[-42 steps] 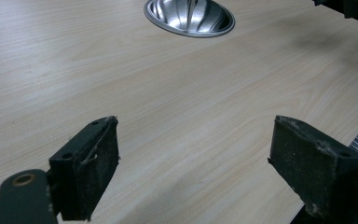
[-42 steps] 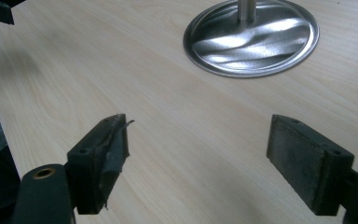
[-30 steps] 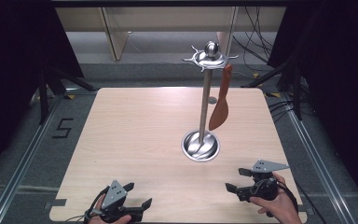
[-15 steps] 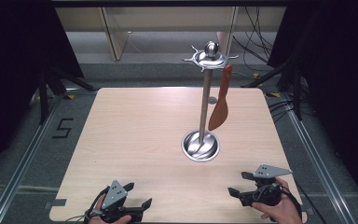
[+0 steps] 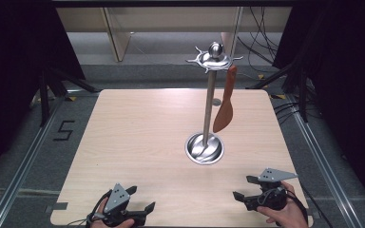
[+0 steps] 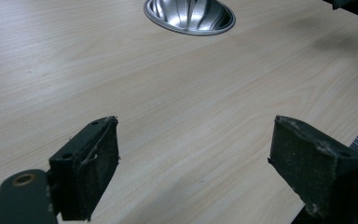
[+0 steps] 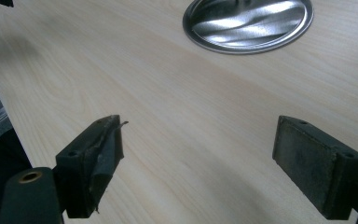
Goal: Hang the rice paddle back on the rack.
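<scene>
Standing a little past the middle of the pale wooden table (image 5: 138,137), toward two o'clock, a steel utensil stand (image 5: 209,95) rises from a round dished base (image 5: 204,148) to a crown of hooks (image 5: 214,57); the high view takes in the whole of it, along with a reddish-brown spatula (image 5: 224,107) hanging from a hook on the three o'clock side, blade down and clear of the table. The left gripper view catches the base (image 6: 189,14) at twelve o'clock, and the right gripper view shows it (image 7: 248,23) at about one o'clock, its swirled steel far plainer than from above. The left gripper (image 5: 141,199) sits at the table's seven o'clock corner, the right gripper (image 5: 244,186) at five o'clock, each in a hand, fingers spread wide apart with nothing between them. On the floor at nine o'clock, black tape forms the figure "5" (image 5: 64,129).
</scene>
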A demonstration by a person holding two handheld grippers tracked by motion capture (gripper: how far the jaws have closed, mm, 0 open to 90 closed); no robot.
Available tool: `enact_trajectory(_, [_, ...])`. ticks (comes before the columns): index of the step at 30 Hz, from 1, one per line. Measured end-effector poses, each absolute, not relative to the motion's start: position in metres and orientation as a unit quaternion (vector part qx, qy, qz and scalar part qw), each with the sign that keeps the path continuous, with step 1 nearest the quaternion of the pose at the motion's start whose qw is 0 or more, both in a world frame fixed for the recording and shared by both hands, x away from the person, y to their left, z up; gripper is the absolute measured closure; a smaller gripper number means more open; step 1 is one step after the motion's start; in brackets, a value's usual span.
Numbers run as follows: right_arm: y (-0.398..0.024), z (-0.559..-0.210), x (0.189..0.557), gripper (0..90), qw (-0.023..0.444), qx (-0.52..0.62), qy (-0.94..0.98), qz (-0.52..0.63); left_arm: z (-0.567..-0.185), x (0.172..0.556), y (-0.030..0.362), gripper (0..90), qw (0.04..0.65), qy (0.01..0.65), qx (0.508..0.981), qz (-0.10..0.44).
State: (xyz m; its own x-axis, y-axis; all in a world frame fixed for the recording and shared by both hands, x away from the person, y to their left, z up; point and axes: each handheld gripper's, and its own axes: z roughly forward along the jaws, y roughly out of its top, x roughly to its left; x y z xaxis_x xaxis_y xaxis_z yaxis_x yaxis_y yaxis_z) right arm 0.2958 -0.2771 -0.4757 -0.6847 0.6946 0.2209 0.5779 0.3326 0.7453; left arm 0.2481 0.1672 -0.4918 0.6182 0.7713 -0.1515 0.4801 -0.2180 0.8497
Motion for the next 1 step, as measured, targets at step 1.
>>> enact_trajectory(1, [-0.2773,-0.4756,0.2960,16.8,0.070,0.391,0.813,0.426,-0.4920,0.2484,0.1672,14.9,0.474,0.408,0.765,0.154])
